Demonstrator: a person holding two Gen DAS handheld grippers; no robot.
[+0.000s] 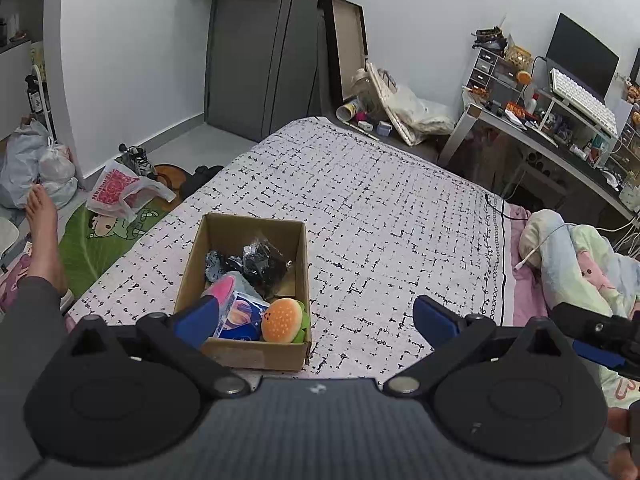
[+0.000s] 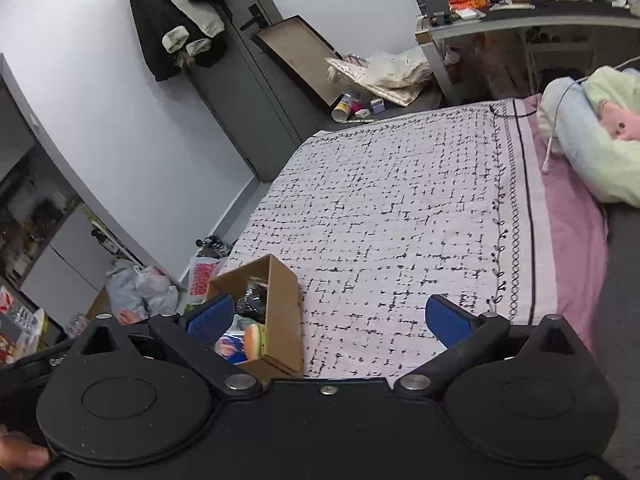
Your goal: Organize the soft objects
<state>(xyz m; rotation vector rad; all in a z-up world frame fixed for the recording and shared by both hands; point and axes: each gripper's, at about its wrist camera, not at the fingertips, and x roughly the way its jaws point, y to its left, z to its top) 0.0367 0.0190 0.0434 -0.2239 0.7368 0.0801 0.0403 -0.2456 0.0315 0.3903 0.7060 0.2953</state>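
An open cardboard box (image 1: 303, 280) (image 2: 280, 300) sits on the patterned bedspread (image 1: 380, 220) (image 2: 400, 220). Inside lie a burger plush (image 1: 282, 320) (image 2: 255, 340), a blue packet (image 1: 240, 318), a pink soft item (image 1: 222, 286) and a black crinkly bundle (image 1: 262, 262) (image 2: 252, 298). My left gripper (image 1: 316, 318) hovers above the box's near edge, open wide with nothing between its blue pads. My right gripper (image 2: 330, 318) is also open and empty, to the right of the box over the bedspread. The right gripper's body (image 1: 600, 336) shows at the right edge of the left wrist view.
A pastel duvet (image 1: 580, 264) (image 2: 592, 152) is bunched at the bed's right end on a pink sheet (image 2: 572, 240). A cluttered desk (image 1: 560, 128) stands beyond. Bags (image 1: 120, 192), shoes and a person's bare foot (image 1: 40, 216) are on the floor to the left.
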